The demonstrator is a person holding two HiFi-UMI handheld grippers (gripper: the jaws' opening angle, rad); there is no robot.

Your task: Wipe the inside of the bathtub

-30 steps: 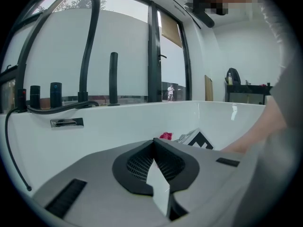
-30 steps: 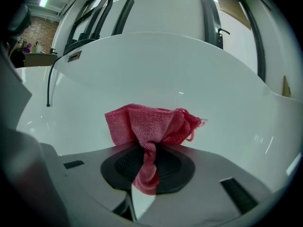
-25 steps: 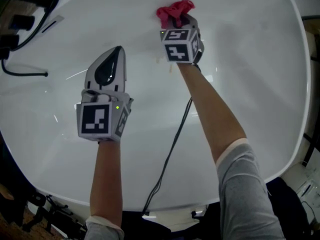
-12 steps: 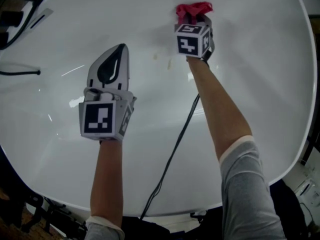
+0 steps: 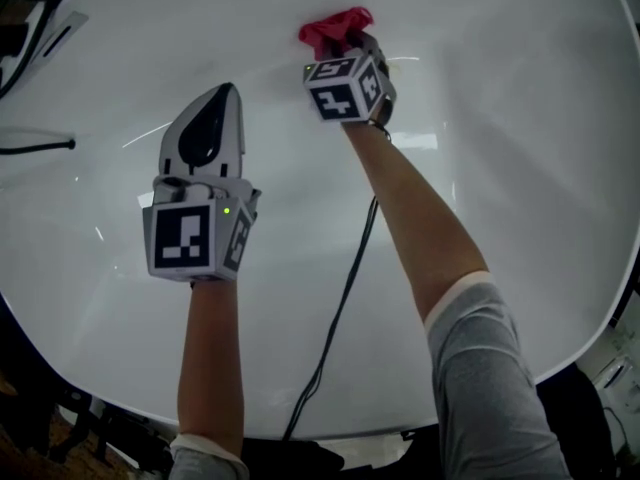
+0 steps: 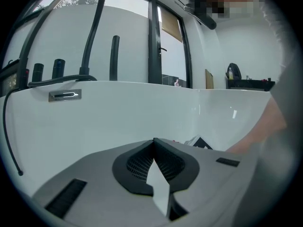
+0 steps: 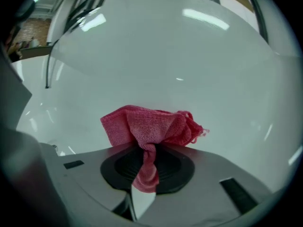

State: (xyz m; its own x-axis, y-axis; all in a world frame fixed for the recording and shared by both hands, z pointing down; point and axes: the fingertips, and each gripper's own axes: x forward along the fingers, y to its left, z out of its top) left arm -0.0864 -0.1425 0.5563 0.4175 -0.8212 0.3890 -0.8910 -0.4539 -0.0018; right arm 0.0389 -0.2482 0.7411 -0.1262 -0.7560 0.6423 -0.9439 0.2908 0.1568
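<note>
Left gripper hangs over the left of the white bathtub, jaws closed together on nothing, its bare forearm reaching straight forward from the near rim. Right of it, a black cable trails across the tub floor. Right gripper is stretched farther in, its arm angled leftward, jaws clamped on a bunched red cloth held at the tub's far inner surface.
</note>
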